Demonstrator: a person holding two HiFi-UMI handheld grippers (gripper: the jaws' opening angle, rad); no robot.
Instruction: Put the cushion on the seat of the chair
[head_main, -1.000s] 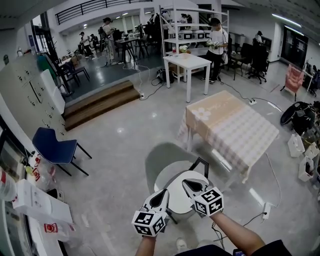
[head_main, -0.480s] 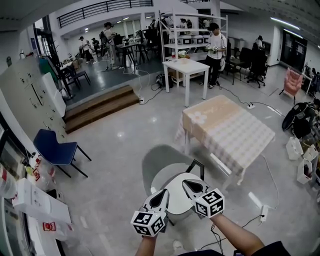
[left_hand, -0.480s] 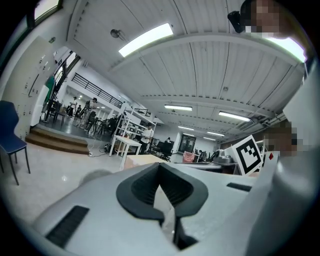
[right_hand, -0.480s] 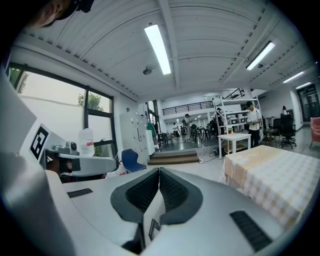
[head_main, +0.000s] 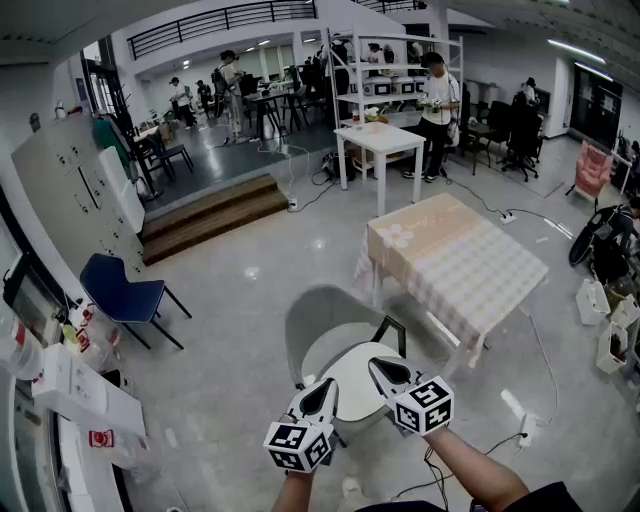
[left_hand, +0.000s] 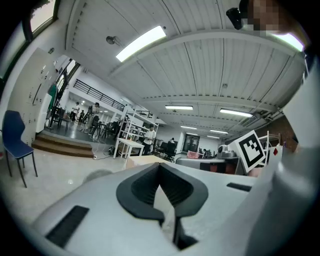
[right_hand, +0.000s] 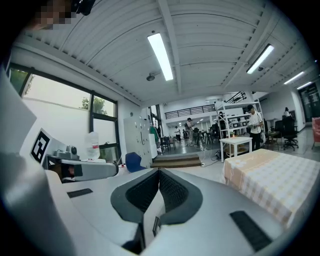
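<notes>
Jaws of the left gripper (left_hand: 160, 167) pinch the cushion (left_hand: 164, 202) by its pale edge. The right gripper (right_hand: 159, 172) has its jaws clamped on the opposite edge. In the head view the cushion lies flat above the grey chair (head_main: 318, 312), its long axis running gripper to gripper, held as a second ago while the room has shifted.

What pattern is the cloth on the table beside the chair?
The tablecloth has pale checks and a peach end; clearest in the head view.

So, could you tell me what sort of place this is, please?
Most likely a shared lab or workshop office: a tall shelving rack holding boxes, lockers along the left wall, and people at desks on the raised level at the back.
</notes>
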